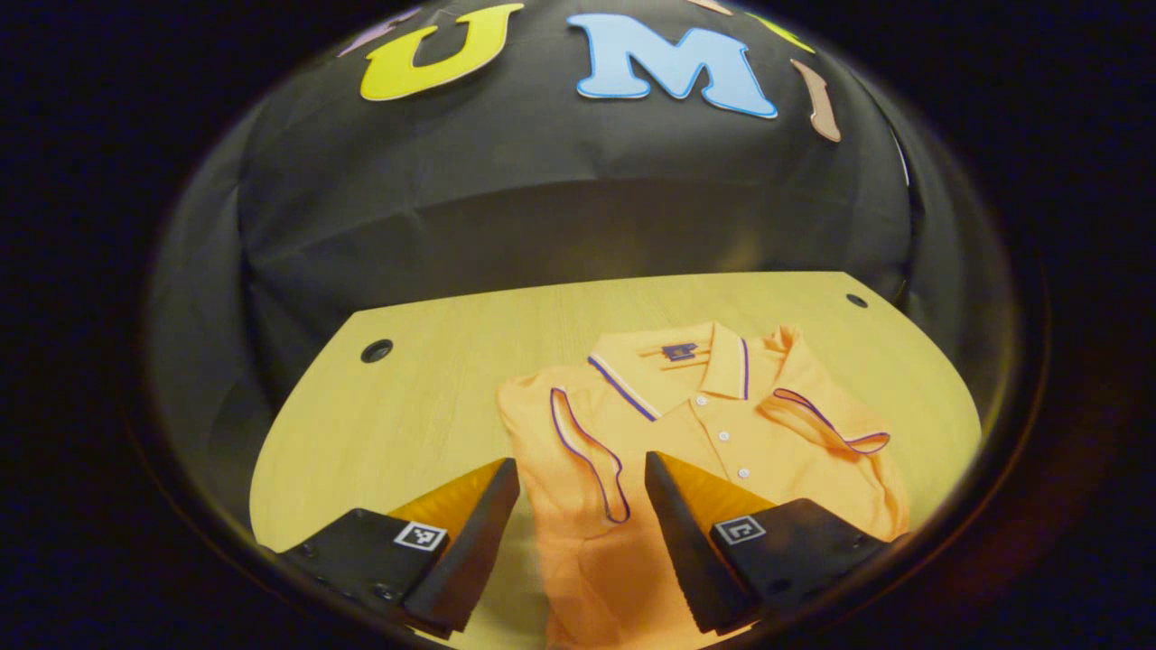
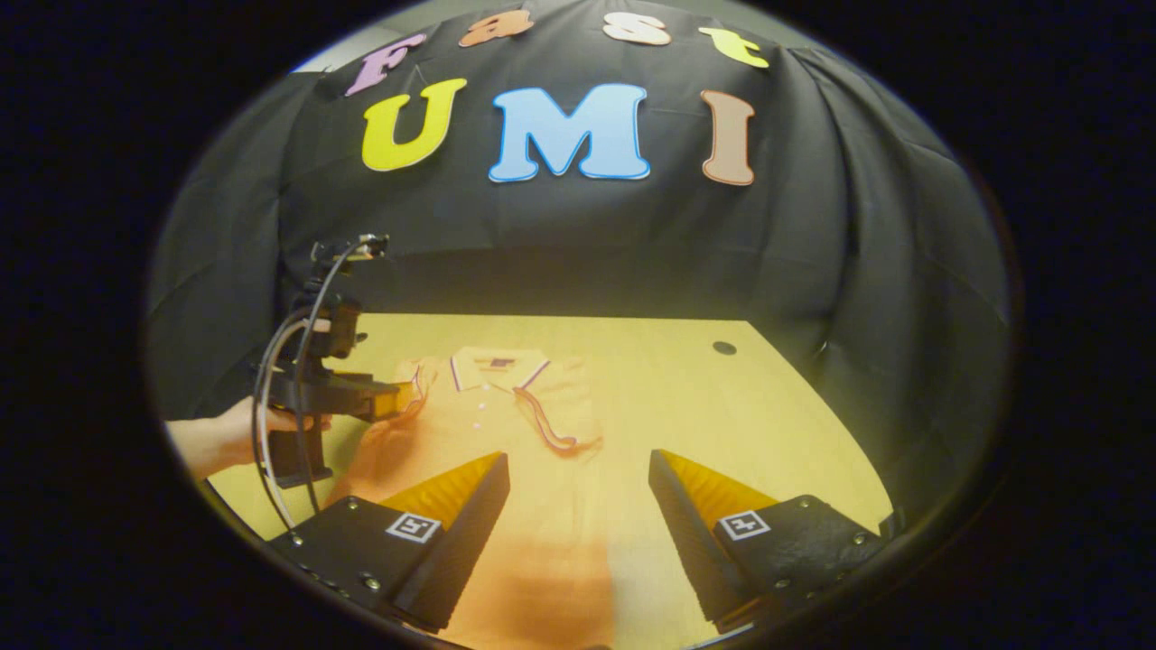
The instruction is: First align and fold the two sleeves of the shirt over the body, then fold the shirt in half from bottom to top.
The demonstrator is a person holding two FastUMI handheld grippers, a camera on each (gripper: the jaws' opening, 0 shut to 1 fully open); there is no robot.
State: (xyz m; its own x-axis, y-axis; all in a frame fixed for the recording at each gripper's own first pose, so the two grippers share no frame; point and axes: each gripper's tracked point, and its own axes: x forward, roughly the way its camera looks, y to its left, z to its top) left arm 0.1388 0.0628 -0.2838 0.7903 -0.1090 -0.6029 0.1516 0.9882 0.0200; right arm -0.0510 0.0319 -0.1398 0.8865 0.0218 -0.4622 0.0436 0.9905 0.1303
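Observation:
An orange polo shirt (image 1: 722, 424) with purple-and-white trim lies face up on the wooden table (image 1: 406, 397), collar towards the far wall. Both sleeves are folded in over the body: one sleeve (image 1: 587, 451) near my left gripper, the other sleeve (image 1: 831, 424) on the far side. My left gripper (image 1: 582, 478) hovers open above the shirt's lower left part, holding nothing. In the right gripper view the shirt (image 2: 506, 424) lies ahead, and my right gripper (image 2: 578, 469) is open above its lower body. The left gripper (image 2: 411, 395), held by a hand (image 2: 217, 438), sits at the shirt's left edge.
The black cloth wall (image 2: 587, 253) closes the table's far side. Round cable holes (image 1: 377, 350) (image 2: 723, 347) sit near the back corners. Bare wood (image 2: 722, 406) stretches right of the shirt. A cable (image 2: 271, 379) loops from the left gripper.

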